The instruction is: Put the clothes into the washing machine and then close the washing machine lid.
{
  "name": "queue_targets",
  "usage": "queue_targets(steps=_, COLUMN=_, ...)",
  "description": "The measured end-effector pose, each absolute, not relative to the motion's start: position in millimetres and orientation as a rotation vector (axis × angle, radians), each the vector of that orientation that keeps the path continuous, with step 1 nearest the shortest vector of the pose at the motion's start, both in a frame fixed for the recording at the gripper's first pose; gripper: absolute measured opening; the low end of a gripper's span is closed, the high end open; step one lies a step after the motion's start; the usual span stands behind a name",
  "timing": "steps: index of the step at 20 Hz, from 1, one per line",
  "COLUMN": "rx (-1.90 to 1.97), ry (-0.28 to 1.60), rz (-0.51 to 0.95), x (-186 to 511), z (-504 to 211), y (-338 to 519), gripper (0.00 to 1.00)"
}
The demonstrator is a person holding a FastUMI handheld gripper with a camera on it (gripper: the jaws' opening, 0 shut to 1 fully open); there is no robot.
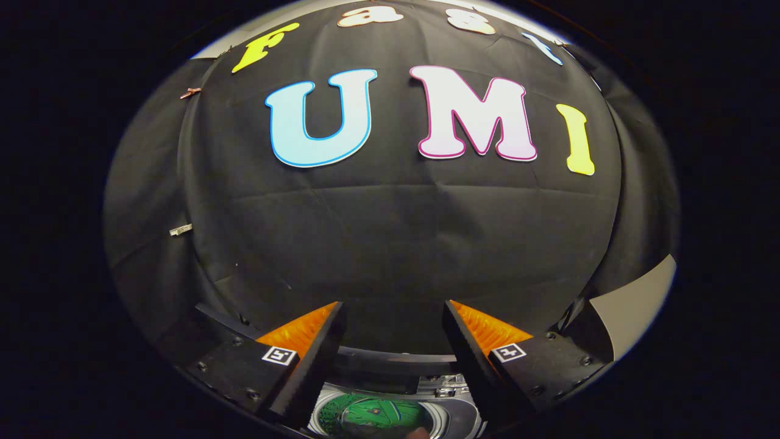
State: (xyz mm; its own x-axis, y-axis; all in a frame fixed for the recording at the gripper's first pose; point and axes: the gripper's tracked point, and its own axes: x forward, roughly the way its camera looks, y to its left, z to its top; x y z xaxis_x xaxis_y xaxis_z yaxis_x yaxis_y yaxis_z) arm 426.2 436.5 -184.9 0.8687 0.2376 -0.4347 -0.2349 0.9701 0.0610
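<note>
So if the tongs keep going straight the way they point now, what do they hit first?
Probably the black cloth booth wall: the open tongs aim at it, above the washing machine's drum. Depth is unclear.

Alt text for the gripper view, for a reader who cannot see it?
The gripper is open and holds nothing, its fingers spread above a washing machine whose round drum holds a green garment. Beyond the fingers hangs the booth's black cloth wall.
</note>
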Motion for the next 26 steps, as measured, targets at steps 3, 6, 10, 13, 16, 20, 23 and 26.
queue_targets(steps=3, rx=0.007, ry=0.414, rz=0.255, x=414, z=-183, y=435, gripper=1.00)
queue_targets(steps=6, rx=0.008, ry=0.378, rz=0.258, x=400, z=-183, y=434, gripper=1.00)
queue_targets(steps=10, rx=0.010, ry=0.323, rz=0.252, x=383, z=-183, y=431, gripper=1.00)
queue_targets(steps=13, rx=0.009, ry=0.307, rz=0.246, x=374, z=-186, y=430, gripper=1.00)
queue_targets(steps=16, rx=0.009, ry=0.312, rz=0.246, x=365, z=-189, y=429, gripper=1.00)
queue_targets(steps=20, rx=0.009, ry=0.329, rz=0.253, x=347, z=-198, y=427, gripper=1.00)
queue_targets(steps=23, rx=0.018, ry=0.386, rz=0.263, x=324, z=-212, y=426, gripper=0.99)
queue_targets(steps=26, rx=0.041, ry=0.432, rz=0.278, x=301, z=-233, y=426, gripper=0.99)
